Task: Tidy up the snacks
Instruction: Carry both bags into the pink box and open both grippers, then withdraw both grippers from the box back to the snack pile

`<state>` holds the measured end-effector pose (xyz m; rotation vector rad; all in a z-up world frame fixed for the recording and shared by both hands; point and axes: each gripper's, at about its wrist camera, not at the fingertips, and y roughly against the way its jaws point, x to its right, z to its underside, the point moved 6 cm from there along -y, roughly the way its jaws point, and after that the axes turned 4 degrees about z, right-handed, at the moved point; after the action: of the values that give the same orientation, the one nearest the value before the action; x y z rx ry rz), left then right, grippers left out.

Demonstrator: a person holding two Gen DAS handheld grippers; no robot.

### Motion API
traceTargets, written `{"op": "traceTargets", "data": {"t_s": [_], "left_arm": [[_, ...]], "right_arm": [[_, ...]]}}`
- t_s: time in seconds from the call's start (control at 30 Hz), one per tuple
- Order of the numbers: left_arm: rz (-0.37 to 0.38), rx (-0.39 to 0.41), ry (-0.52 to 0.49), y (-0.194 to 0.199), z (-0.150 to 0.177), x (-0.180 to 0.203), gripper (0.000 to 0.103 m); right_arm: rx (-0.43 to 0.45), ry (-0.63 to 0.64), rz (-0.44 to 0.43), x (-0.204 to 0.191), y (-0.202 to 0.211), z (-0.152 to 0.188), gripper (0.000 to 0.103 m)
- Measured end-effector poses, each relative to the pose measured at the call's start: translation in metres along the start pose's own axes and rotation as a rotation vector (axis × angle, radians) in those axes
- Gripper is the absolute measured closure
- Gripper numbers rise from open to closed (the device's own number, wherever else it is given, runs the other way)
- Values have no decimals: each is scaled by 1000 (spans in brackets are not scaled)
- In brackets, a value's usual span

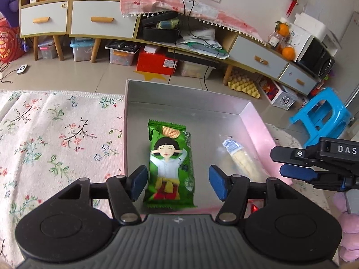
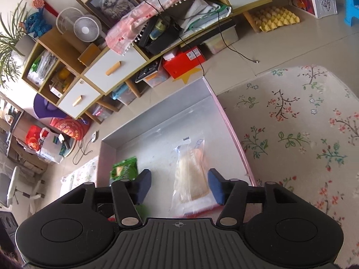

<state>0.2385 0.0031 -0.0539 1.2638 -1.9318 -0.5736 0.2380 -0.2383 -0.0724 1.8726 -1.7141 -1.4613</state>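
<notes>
A silver-lined box with pink edges (image 1: 179, 96) (image 2: 157, 112) sits on a floral cloth. Inside it a green snack packet with a cartoon girl (image 1: 170, 157) (image 2: 124, 168) lies flat. My left gripper (image 1: 178, 183) straddles the packet's near end, open, with both blue pads clear of it. A clear packet of pale wafers (image 1: 237, 154) (image 2: 193, 174) lies to the right in the same box. My right gripper (image 2: 179, 186) (image 1: 278, 162) hovers over it, open, the wrapper lying close to its right pad without being pinched.
The floral cloth (image 1: 56, 139) (image 2: 291, 134) spreads on both sides of the box. A blue plastic stool (image 1: 323, 116) stands on the floor at the right. A long low cabinet (image 1: 101, 20) with storage bins under it lines the far wall. A pink plush toy (image 1: 346, 213) lies at the near right.
</notes>
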Motion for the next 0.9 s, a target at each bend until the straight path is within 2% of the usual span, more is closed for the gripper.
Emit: {"op": "traceTargets", "data": {"t_s": [0.07, 0.37, 0.47, 0.73, 0.9], "left_arm": [[10, -2, 8, 7, 2, 1, 45], [9, -10, 34, 37, 17, 4, 40], [5, -10, 58, 47, 22, 1, 34], [-31, 5, 112, 78, 34, -11, 23], [-53, 12, 104, 93, 48, -15, 12]], "right_arm": [[11, 14, 0, -3, 10, 3, 36], [8, 64, -6, -11, 48, 25, 26], [3, 57, -21, -12, 58, 32, 23], [-55, 37, -35, -6, 80, 56, 22], [-73, 49, -20, -3, 94, 70, 21]]}}
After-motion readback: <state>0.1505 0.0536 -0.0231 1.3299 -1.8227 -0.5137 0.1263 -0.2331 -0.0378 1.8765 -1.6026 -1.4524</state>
